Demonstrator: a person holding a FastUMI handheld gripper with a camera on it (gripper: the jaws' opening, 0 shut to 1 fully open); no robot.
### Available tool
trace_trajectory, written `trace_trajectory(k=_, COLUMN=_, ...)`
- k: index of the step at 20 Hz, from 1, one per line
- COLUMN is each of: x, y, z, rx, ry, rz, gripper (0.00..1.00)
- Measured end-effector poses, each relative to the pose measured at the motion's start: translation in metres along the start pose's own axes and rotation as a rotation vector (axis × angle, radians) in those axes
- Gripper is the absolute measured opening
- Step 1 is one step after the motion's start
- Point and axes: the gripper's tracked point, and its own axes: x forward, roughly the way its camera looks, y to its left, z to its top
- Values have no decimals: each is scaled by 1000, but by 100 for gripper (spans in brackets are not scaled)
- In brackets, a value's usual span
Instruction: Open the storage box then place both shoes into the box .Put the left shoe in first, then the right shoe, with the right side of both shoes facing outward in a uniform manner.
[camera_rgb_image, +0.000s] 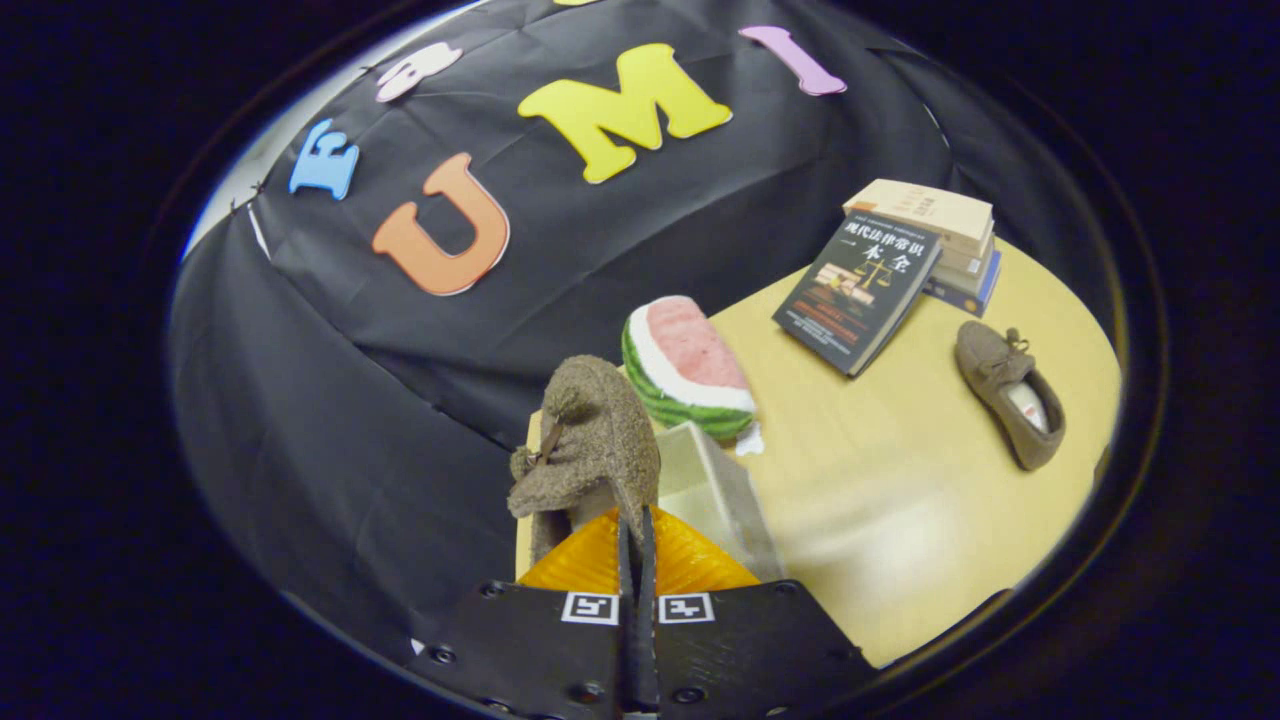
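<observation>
The hand-held gripper (636, 525), with its two orange fingers (690, 565) drawn together to a thin gap, pinches the edge of a fuzzy brown moccasin shoe (590, 440) and holds it up above the clear plastic storage box (715, 490) at the near left edge of the pale wooden table (900, 520). Just beyond the box lies a watermelon-slice plush cushion (685, 365) at the table's far edge. The second brown moccasin shoe (1008, 405) lies on its side toward the right edge, near a dark-covered book (858, 290) leaning on a stack of books (945, 240) in the far right corner.
</observation>
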Motion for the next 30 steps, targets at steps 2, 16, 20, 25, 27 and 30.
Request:
trace_trajectory(k=2, x=17, y=14, z=-22, rx=-10, ry=36, rz=6, gripper=0)
trace_trajectory(k=16, x=82, y=6, z=-96, rx=21, ry=174, rz=-75, gripper=0)
trace_trajectory(k=20, x=90, y=-6, z=-112, rx=12, ry=235, rz=-100, gripper=0)
trace_trajectory(k=25, x=98, y=-11, z=-131, rx=11, ry=289, rz=-87, gripper=5)
trace_trajectory(k=27, x=93, y=-3, z=-129, rx=-24, ry=268, rz=-63, gripper=33)
trace_trajectory(k=30, x=81, y=3, z=-113, rx=-94, ry=215, rz=-49, gripper=55)
